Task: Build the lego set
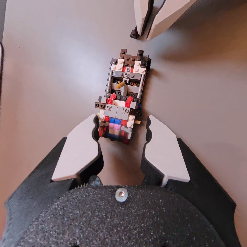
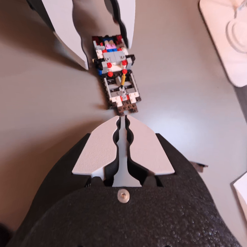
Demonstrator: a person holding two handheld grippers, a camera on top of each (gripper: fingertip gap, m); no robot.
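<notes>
A small brick model of black, grey, white and red bricks, with a pink and blue part at one end, lies on the grey table. My left gripper is open, and its fingers straddle the pink and blue end. The left pad touches or nearly touches the model's side; the right pad stands apart from it. My right gripper is almost shut with a thin gap, holds nothing, and its tips are just short of the model's brown end. It also shows in the left wrist view, and the left gripper in the right wrist view.
A white moulded tray lies at the right of the right wrist view. A white flat object and a dark piece lie lower right. The table's dark edge runs along the left of the left wrist view. The grippers' ends are close to 10 cm from one another. Measured from the fingertips, the dark piece is 15 cm or so from the right gripper and 25 cm from the left.
</notes>
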